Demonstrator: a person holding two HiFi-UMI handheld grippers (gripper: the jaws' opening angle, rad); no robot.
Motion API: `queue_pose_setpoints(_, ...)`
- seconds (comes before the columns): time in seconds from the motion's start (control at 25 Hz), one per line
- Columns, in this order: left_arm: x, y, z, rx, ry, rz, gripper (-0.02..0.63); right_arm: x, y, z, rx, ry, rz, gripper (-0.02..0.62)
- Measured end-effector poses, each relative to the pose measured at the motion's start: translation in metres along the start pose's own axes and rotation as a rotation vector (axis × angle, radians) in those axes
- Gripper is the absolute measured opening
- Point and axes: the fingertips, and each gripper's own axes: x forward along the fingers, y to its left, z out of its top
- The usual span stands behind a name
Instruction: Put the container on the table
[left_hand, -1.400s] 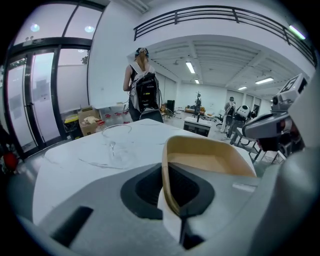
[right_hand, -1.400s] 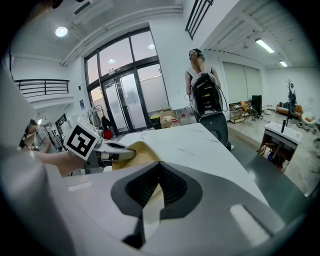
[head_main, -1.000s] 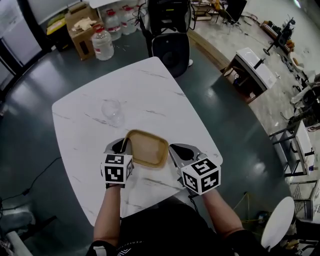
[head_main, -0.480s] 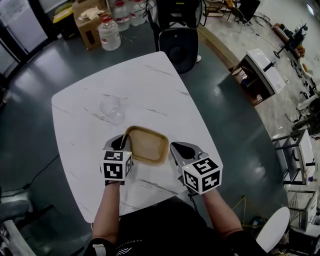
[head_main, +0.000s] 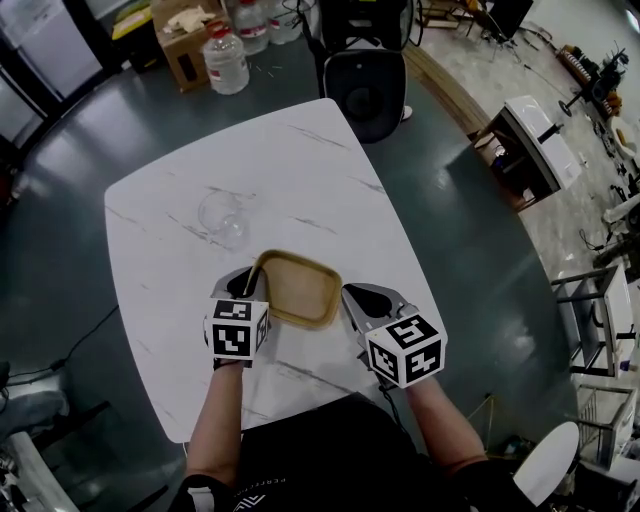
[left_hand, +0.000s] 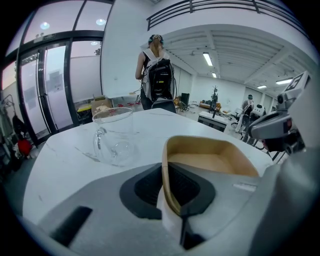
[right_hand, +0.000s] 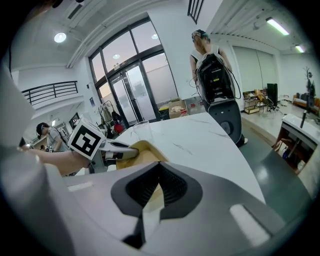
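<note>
We pinch the container (head_main: 296, 290) near the glass (head_main: 224, 218), left gripper (head_main: 247, 288) and right gripper (head_main: 354, 300) on opposite rims. It seems to rest on the table (head_main: 300, 170); next we release evenly.

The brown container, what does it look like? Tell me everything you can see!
The container is a shallow, tan, open box with rounded corners, empty, maybe paper fibre. It is level over the white table, near the front edge. The left gripper pinches its left rim with its fingers, the right gripper its right rim. Whether it rests on the table, I cannot tell.
</note>
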Motion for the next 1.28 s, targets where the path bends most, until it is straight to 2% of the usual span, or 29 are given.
queue_pose_setpoints(0.24, 0.002, 0.007, 0.003, 0.002, -0.013, 0.04, 0.091, 0.003, -0.004, 0.0, 0.005, 0.006, 0.01, -0.002)
queue_pose_setpoints(0.72, -0.015, 0.01, 0.011, 0.009, -0.053, 0.013, 0.066, 0.004, 0.003, 0.0, 0.006, 0.006, -0.003, -0.002)
queue_pose_setpoints(1.0, -0.04, 0.014, 0.02, 0.012, -0.121, -0.003, 0.004, 0.0, 0.019, 0.004, -0.006, -0.012, -0.029, -0.002)
queue_pose_setpoints(1.28, -0.066, 0.009, 0.022, 0.015, -0.158, -0.067, -0.002, -0.008, 0.039, 0.001, -0.014, -0.022, -0.052, -0.002)
